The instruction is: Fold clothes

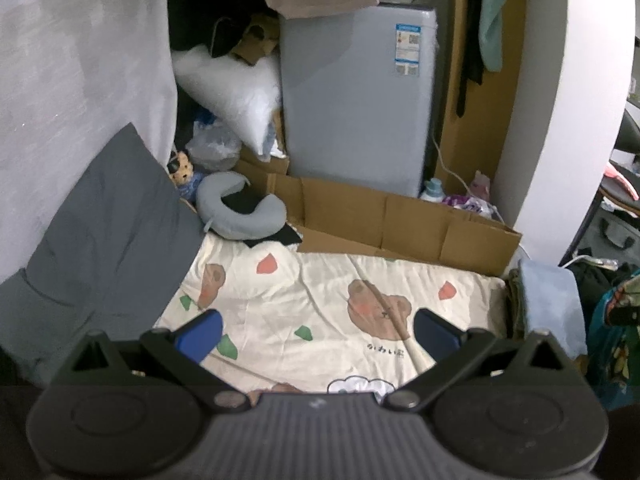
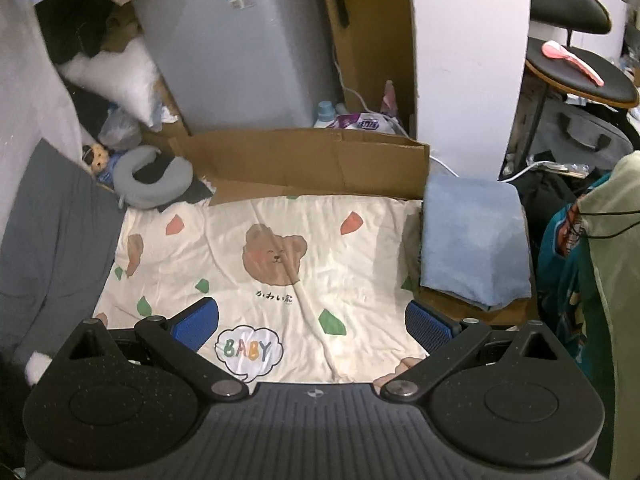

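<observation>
Left hand-held gripper [image 1: 316, 330] and right hand-held gripper [image 2: 312, 320]: level, aimed toward 12 o'clock above bear-print sheet [image 2: 280, 240], fingers spread wide, holding nothing. Folded blue garment [image 2: 474, 240] at 3 o'clock; grey garment [image 1: 104, 216] at 9 o'clock.

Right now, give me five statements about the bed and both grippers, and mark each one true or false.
1. The left gripper is open and holds nothing. True.
2. The right gripper is shut on the blue folded cloth. False: it is open and empty, apart from the cloth.
3. The grey neck pillow lies near the cardboard. True.
4. The bear-print sheet reads "BABY". True.
5. The grey garment lies at the sheet's right edge. False: it lies at the left.
</observation>
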